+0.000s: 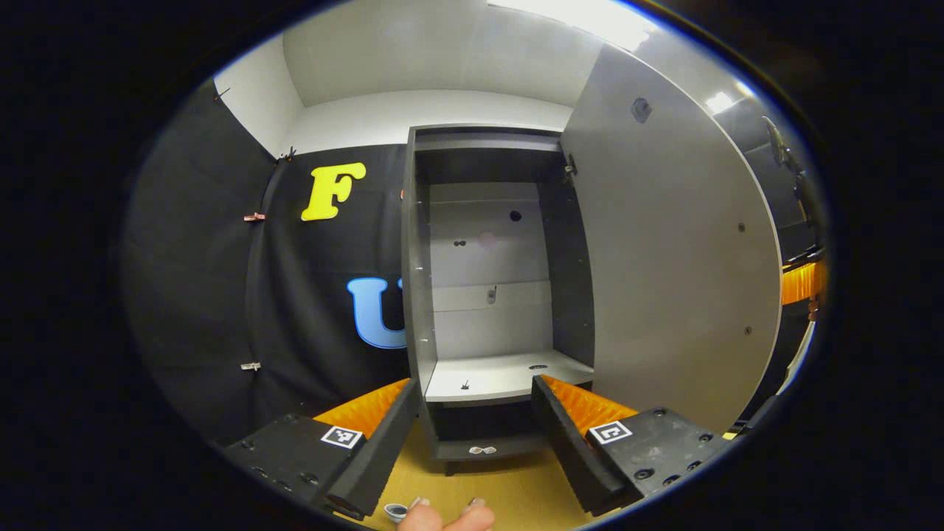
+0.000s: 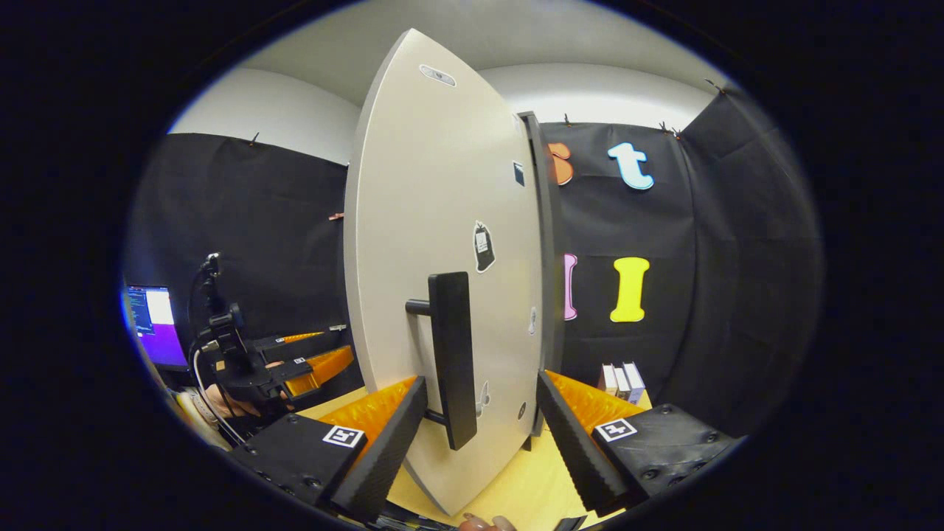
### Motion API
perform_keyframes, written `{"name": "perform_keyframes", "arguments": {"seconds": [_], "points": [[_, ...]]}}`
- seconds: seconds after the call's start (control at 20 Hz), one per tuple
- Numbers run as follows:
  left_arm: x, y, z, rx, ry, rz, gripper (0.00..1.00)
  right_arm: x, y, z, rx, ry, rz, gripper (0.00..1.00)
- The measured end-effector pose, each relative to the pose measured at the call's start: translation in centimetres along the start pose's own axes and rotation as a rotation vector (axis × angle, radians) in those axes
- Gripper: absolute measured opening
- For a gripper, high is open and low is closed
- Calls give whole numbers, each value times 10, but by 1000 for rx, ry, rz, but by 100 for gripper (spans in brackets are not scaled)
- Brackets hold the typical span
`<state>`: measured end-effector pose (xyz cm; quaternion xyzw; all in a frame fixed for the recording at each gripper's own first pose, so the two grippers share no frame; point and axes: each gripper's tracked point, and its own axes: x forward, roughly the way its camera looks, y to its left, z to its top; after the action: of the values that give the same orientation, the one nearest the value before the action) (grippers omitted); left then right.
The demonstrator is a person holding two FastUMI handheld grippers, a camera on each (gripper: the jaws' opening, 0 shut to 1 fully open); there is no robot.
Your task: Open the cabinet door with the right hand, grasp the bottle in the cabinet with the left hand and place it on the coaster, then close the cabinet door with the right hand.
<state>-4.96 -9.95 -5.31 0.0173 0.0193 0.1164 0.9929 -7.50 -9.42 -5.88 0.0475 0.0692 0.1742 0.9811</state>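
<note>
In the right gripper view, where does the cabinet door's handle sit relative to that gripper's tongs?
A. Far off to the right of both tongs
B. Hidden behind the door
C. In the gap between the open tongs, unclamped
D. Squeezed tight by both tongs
C: the handle on the open cabinet door stands in the gap between the right gripper's spread tongs, near one of them, with neither seen clamping it.

Door [image 1: 664, 251] is swung wide open, so the way into the cabinet [image 1: 490, 265] is free, w/ bare shelf [image 1: 501, 377] inside. Handle [image 2: 451, 358] sticks out between the right gripper [image 2: 483, 402] fingers, which stand apart
</note>
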Motion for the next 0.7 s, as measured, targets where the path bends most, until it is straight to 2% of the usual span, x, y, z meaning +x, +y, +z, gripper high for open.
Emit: {"name": "perform_keyframes", "arguments": {"seconds": [0.2,0.3,0.35,0.45,0.5,0.55,0.7], "points": [[8,33,-1,29,-1,-13,99,21,38,-4,26,1,4,98],[16,54,0,27,-7,-33,99,34,52,-3,18,-4,-10,98],[19,64,-1,23,-9,-41,96,42,60,-4,11,-11,-22,98],[27,82,-3,9,-11,-66,99,56,78,-7,-4,-20,-45,98],[30,93,-5,11,-5,-75,96,65,88,-8,-11,-24,-54,98],[32,106,-7,21,-2,-77,99,75,95,-8,-16,-28,-64,98],[41,140,-13,49,-3,-80,96,115,115,-14,16,-36,-83,98]]}}
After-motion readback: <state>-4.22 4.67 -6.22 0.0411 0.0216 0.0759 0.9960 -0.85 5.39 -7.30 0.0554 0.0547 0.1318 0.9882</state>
